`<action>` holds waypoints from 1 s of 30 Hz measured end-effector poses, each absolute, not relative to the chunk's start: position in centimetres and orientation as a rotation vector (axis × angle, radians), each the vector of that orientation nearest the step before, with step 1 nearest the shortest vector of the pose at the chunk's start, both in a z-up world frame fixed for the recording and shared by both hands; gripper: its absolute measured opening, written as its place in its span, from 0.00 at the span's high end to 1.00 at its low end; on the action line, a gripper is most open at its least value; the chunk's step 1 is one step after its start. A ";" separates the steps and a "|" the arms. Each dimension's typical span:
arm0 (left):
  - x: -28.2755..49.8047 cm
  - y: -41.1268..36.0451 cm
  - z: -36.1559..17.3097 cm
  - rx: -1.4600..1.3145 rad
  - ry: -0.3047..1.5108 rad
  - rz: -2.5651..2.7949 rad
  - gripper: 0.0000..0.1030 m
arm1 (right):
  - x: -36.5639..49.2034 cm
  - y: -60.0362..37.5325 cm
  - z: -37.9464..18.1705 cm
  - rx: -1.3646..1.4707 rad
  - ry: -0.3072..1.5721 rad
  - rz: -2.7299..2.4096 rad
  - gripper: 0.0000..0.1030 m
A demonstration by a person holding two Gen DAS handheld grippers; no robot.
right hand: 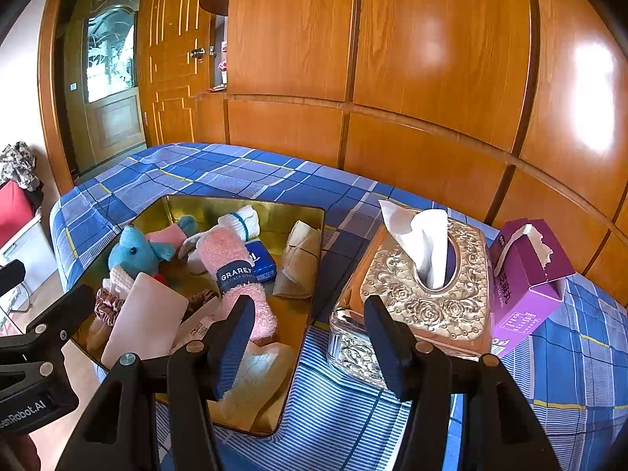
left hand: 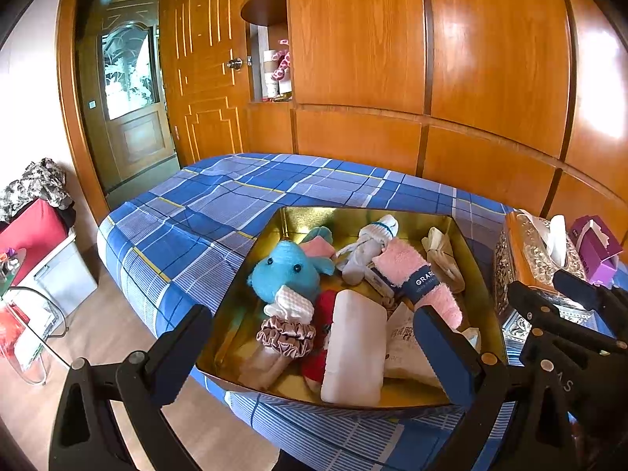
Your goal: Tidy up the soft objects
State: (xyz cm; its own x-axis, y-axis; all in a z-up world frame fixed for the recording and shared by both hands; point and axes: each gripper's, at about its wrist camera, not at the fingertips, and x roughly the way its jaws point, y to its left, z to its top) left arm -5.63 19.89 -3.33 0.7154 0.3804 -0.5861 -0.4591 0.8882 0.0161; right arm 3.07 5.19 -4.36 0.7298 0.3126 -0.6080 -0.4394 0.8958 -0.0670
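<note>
I see the gold tin tray (left hand: 463, 243) sitting on the blue plaid bedspread (left hand: 188, 216), near the bed's front edge, packed with soft stuff. Blue plush elephant (left hand: 284, 269) at the tray's left side, a white waffle cloth (left hand: 292, 302) and a mauve satin scrunchie (left hand: 286, 335) just in front of it. A pale pink soft pad (left hand: 355, 351) lies lengthwise down the middle, partly over something red (left hand: 324, 314). Rolled pink fuzzy towel (left hand: 416, 274) with a navy GRAREY band runs diagonally right of centre; white-grey socks (left hand: 367, 247) bunched behind it, a beige folded cloth (left hand: 441, 253) against the right wall. In the right wrist view a blue tissue pack (right hand: 261, 263) peeks out beside the towel, and a white printed packet (right hand: 255, 376) sits at the near corner.

My left gripper (left hand: 314, 349) hovers over the tray's near end — jaws spread wide, nothing between them; the right finger overlaps the towel's end in view, contact I can't tell. My right gripper (right hand: 310, 345) is also spread open and holding nothing, straddling the gap between tray and tissue holder — left finger over the tray's near right part, right finger in front of the holder.

Outward: ornate gold embossed tissue holder (right hand: 416, 286) just right of the tray, white tissue (right hand: 422, 239) sticking up. Purple tissue carton (right hand: 526, 286) touching or nearly touching its right side, torn open on top. Wooden wardrobe panels (left hand: 431, 59) behind the bed, wood door (left hand: 204, 62) at left.
</note>
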 end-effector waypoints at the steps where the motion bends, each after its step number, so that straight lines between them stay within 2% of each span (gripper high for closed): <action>1: -5.6 19.9 -3.3 -0.135 0.619 0.466 0.00 | 3.0 5.2 -4.4 -0.212 0.629 0.419 0.43; 30: -5.5 19.7 -3.4 -0.132 0.627 0.466 0.00 | 3.0 5.1 -4.4 -0.224 0.634 0.419 0.43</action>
